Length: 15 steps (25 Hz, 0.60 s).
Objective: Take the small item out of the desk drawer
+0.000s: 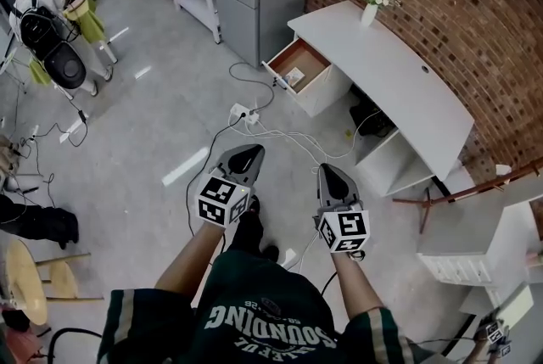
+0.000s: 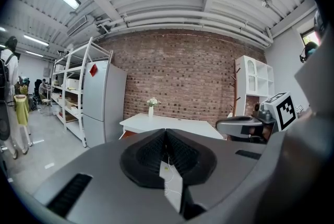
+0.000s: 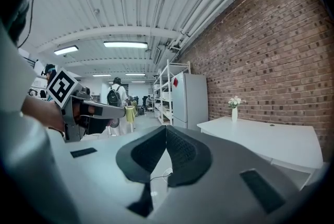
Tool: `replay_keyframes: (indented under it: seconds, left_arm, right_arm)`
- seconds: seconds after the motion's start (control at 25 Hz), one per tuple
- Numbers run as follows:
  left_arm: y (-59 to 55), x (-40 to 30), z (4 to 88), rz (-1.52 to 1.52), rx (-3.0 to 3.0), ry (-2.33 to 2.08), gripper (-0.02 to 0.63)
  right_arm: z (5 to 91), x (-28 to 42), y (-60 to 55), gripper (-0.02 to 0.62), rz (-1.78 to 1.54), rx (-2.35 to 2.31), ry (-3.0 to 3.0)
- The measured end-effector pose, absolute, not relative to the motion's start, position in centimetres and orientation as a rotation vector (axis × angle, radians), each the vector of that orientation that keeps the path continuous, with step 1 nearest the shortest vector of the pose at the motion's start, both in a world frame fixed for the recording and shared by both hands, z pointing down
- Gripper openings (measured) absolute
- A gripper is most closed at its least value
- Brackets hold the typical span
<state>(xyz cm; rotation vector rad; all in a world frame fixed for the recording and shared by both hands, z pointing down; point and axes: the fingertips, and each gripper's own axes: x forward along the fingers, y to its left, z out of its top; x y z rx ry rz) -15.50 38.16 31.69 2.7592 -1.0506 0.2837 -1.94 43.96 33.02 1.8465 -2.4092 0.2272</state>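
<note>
Drawer [image 1: 299, 63] open toward lower left | small item [image 1: 294, 79] inside, axis unclear

Person is wearing a dark green shirt [image 1: 271, 322] with white lettering and pale-banded short sleeves, plus black shoes [image 1: 248, 232]. Left gripper [image 1: 253, 149] and right gripper [image 1: 326, 168] are showing grey wedge-shaped shells with black ribbed pads [image 2: 148, 155], each carrying a white cube [image 1: 222, 200] of black square markers.

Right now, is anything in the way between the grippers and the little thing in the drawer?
Nothing tall. The drawer is open, the small item uncovered. Only a power strip and cables lie on the floor between.
</note>
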Motion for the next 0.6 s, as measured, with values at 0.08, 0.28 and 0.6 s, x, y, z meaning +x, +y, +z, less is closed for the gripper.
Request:
replay_keyframes:
  seconds: [0.08,0.28,0.6]
  left_arm:
    - [37.9,-15.7,31.8,0.286,2.758,-1.049,0.015]
    - [36.7,-15.6,32.1,0.289,2.750,-1.046,0.015]
    - [33.8,-15.0,32.9,0.300,2.744,-1.042,0.015]
  right_arm:
    - [33.1,-2.2,43.7,0.025,0.229,1.844,-2.410]
    - [33.4,-2.4,42.4,0.025,0.238,1.832,-2.414]
    - [34.1,-2.1,39.7,0.025,0.254,1.821,-2.405]
